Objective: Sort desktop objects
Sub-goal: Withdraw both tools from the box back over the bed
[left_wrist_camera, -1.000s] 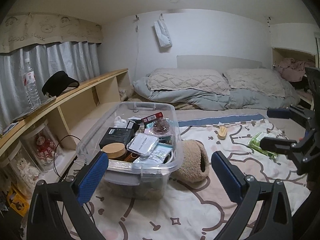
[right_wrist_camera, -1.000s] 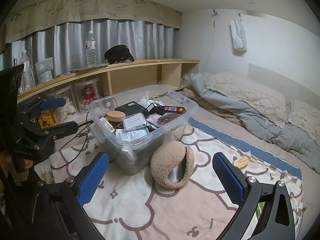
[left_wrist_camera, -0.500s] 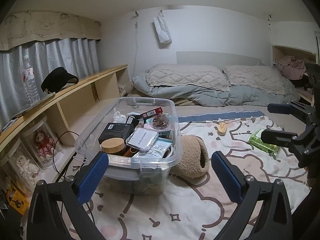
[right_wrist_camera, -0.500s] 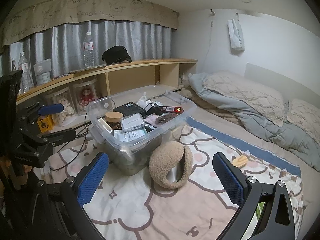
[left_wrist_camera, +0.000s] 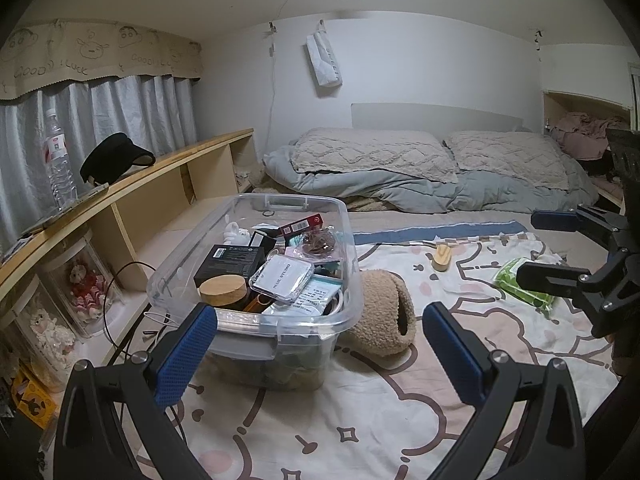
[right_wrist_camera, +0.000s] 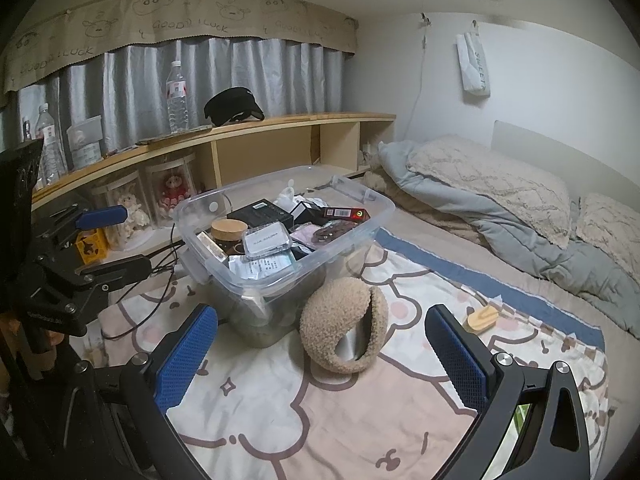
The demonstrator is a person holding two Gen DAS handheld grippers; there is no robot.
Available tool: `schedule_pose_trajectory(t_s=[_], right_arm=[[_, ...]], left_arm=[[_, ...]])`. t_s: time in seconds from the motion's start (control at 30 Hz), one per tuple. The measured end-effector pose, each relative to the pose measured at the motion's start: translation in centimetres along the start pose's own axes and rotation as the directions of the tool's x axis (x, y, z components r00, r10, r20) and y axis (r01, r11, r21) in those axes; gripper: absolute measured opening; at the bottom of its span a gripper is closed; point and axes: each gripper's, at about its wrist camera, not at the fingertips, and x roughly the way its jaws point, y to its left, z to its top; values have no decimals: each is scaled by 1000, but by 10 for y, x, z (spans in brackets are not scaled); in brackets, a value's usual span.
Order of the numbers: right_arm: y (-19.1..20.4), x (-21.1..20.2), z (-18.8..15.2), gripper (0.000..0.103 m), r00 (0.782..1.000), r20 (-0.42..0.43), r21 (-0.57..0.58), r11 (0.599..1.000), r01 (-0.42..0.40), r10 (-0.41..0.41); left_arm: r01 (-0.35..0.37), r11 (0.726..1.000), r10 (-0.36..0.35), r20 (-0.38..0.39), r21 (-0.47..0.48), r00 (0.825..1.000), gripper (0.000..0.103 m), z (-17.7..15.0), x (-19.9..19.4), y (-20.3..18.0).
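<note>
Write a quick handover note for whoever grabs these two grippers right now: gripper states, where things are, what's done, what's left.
Left gripper: open, empty, held above the blanket in front of the clear bin.
Right gripper: open, empty, facing the fluffy earmuffs.
Done: the bin already holds boxes, packets and a cork-lidded jar.
Left on the blanket: the earmuffs, touching the bin's side; a small wooden brush farther back; a green wipes pack under the right gripper.
Suggested next: pick up the earmuffs, the nearest loose item.
</note>
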Motion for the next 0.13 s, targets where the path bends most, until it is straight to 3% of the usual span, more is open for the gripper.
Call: schedule_pose_trajectory(t_s=[0.13], right_arm=[[0,0,0,103,1000,-2,2,1000,-3,3]], left_arm=[[-8,1000,8,3,7,1000,103,0,0,-3]])
